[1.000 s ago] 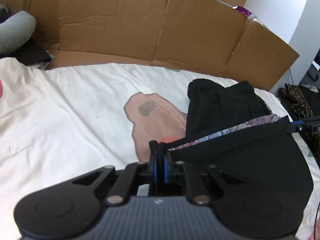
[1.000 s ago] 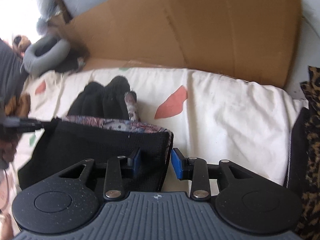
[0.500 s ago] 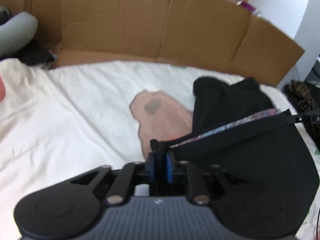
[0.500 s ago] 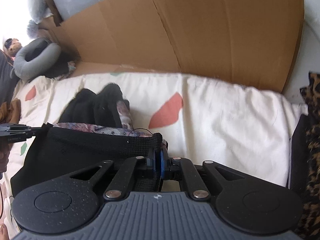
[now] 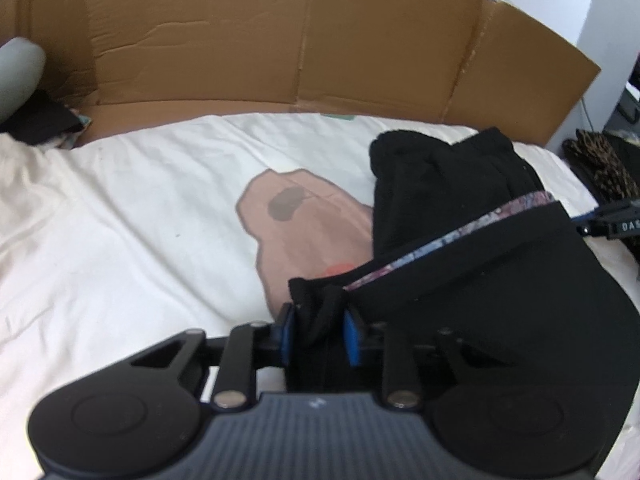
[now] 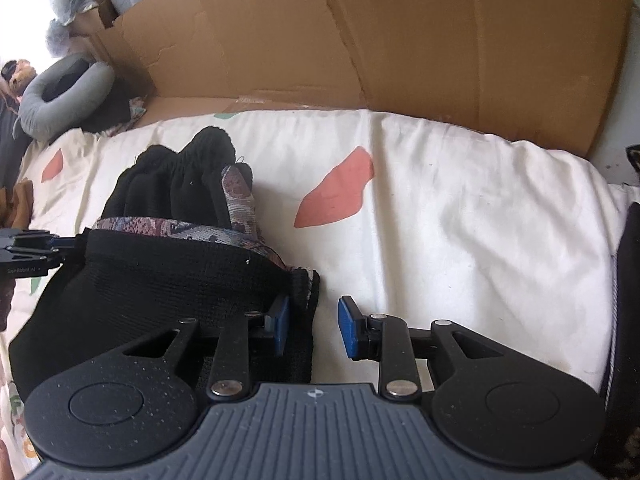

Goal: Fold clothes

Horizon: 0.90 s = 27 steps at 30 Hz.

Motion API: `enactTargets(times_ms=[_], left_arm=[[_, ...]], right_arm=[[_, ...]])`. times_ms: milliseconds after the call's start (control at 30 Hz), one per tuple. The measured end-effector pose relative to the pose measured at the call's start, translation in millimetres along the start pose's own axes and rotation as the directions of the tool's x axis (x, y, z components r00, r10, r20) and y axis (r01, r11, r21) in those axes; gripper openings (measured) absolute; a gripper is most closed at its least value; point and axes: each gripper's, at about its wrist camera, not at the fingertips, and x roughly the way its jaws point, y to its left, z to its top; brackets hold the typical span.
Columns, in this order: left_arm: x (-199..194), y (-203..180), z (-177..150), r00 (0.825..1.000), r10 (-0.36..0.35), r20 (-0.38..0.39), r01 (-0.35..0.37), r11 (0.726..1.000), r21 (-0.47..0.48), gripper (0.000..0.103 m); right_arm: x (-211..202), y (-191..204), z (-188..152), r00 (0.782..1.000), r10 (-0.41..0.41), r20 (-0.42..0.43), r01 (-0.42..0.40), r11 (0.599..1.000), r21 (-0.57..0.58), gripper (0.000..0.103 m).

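A black garment [image 5: 472, 280] with a patterned purple lining edge [image 5: 460, 236] lies folded on a white bedsheet [image 5: 120, 240]. It also shows in the right wrist view [image 6: 168, 280]. My left gripper [image 5: 318, 330] has its jaws apart, with the garment's near left corner loose between them. My right gripper [image 6: 312, 326] is open; the garment's right corner [image 6: 308, 292] lies by its left finger [image 6: 280, 320], untouched by the right finger. Each gripper's tip shows in the other's view, the right one in the left wrist view [image 5: 612, 220] and the left one in the right wrist view [image 6: 28, 252].
Cardboard sheets [image 5: 280, 40] stand along the far edge of the bed. A grey neck pillow [image 6: 64, 96] and dark clothes lie at the far left. A leopard-print garment [image 5: 600, 164] lies at the right. The sheet has a pink patch [image 6: 336, 196].
Both grippers were shut on the garment's corners half a second ago and have opened. The stretched edge has slackened and the cloth has settled onto the sheet.
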Motion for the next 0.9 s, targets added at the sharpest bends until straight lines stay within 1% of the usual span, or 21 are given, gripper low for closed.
enactTargets(times_ms=[167, 233, 267, 333, 367, 433, 500, 600, 733, 900], left_arm=[[-1, 1, 0, 1.0, -0.013, -0.003, 0.013, 1.0, -0.009, 0.027], [-1, 0, 0, 1.0, -0.014, -0.003, 0.014, 1.0, -0.003, 0.025], [-1, 0, 0, 1.0, -0.015, -0.004, 0.015, 1.0, -0.001, 0.022], [-1, -2, 1, 1.0, -0.018, -0.004, 0.018, 1.0, 0.0, 0.017], [-2, -3, 1, 1.0, -0.019, -0.004, 0.019, 1.0, 0.0, 0.015], [-3, -5, 1, 1.0, -0.013, 0.001, 0.013, 1.0, 0.003, 0.012], [-7, -6, 1, 1.0, 0.001, 0.016, -0.002, 1.0, 0.008, 0.009], [-21, -9, 1, 0.998, 0.031, 0.059, -0.032, 0.999, 0.008, 0.008], [-45, -10, 8, 0.992, 0.041, 0.117, -0.042, 0.999, 0.011, 0.008], [-70, -11, 30, 0.983, 0.042, 0.177, -0.046, 0.999, 0.019, 0.008]], right_arm=[[7, 8, 0, 1.0, -0.016, -0.01, 0.015, 0.998, -0.064, 0.029], [9, 11, 1, 1.0, -0.02, -0.013, 0.019, 0.996, -0.087, 0.029], [10, 13, 1, 1.0, -0.021, -0.014, 0.02, 0.995, -0.098, 0.029], [12, 16, 2, 1.0, -0.019, -0.016, 0.017, 0.993, -0.117, 0.024], [13, 17, 2, 1.0, -0.017, -0.017, 0.015, 0.992, -0.123, 0.013], [14, 20, 2, 1.0, -0.015, -0.018, 0.012, 0.991, -0.132, 0.01], [12, 18, 4, 1.0, -0.013, -0.015, 0.012, 0.995, -0.097, 0.007], [1, 13, 4, 1.0, -0.022, 0.01, 0.022, 0.999, -0.034, 0.006], [-29, 9, 7, 0.995, -0.054, 0.078, 0.055, 0.998, -0.01, 0.006], [-64, 8, 12, 0.985, -0.067, 0.16, 0.065, 0.998, 0.019, 0.006]])
